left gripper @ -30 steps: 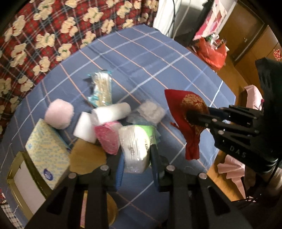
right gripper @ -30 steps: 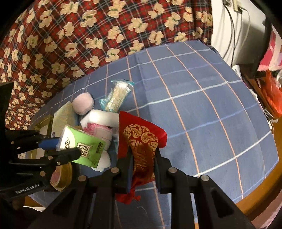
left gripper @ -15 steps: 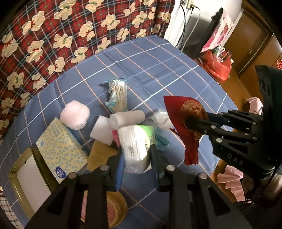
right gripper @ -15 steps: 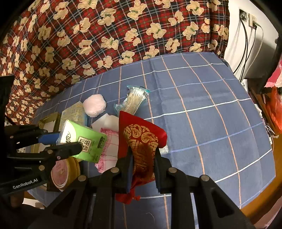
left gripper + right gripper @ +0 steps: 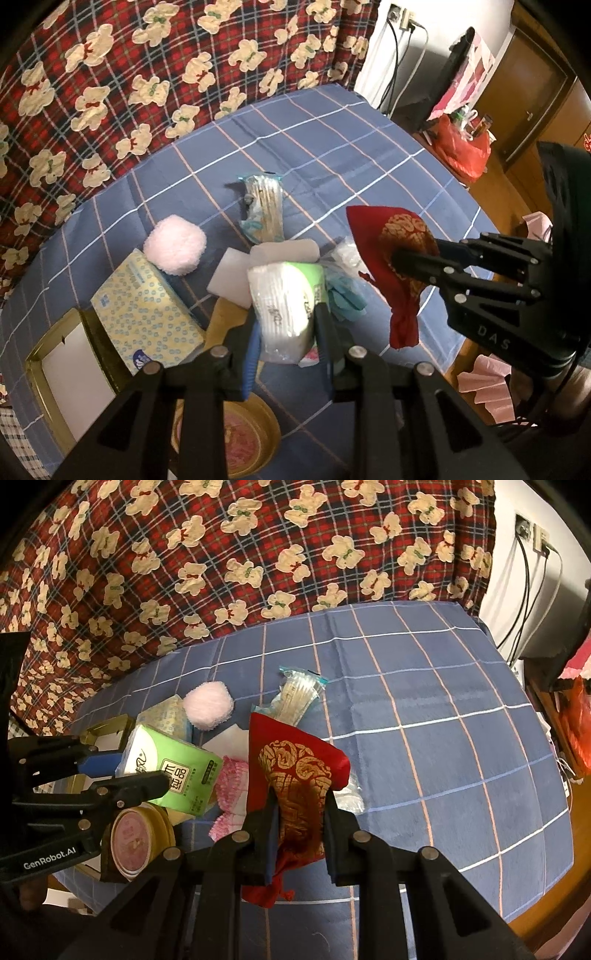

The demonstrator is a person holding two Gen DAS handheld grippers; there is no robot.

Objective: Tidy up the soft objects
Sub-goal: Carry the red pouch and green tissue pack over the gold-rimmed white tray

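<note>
My left gripper [image 5: 286,317] is shut on a green-and-white tissue pack [image 5: 284,295], held above the pile; the pack also shows in the right wrist view [image 5: 173,768]. My right gripper [image 5: 299,797] is shut on a red pouch with gold pattern [image 5: 295,771], held in the air; the pouch hangs at the right in the left wrist view [image 5: 399,266]. Below on the blue checked cloth [image 5: 332,147] lie a pink puff [image 5: 175,245], a white sponge [image 5: 231,277], a white roll [image 5: 284,249], a cotton-swab bag [image 5: 264,206], a clear bag [image 5: 345,254] and a pink frilly item [image 5: 231,786].
A yellow dotted tissue box [image 5: 144,314] and a gold-rimmed box [image 5: 55,365] sit at the left. A round gold tin [image 5: 136,834] is near the front edge. A bear-print plaid cloth [image 5: 221,554] backs the table. The table's right edge drops to a floor with a red bag [image 5: 461,147].
Both grippers have risen and drawn back from the table with their loads; the pile looks smaller and more of the plaid cloth shows. The grips are unchanged.
</note>
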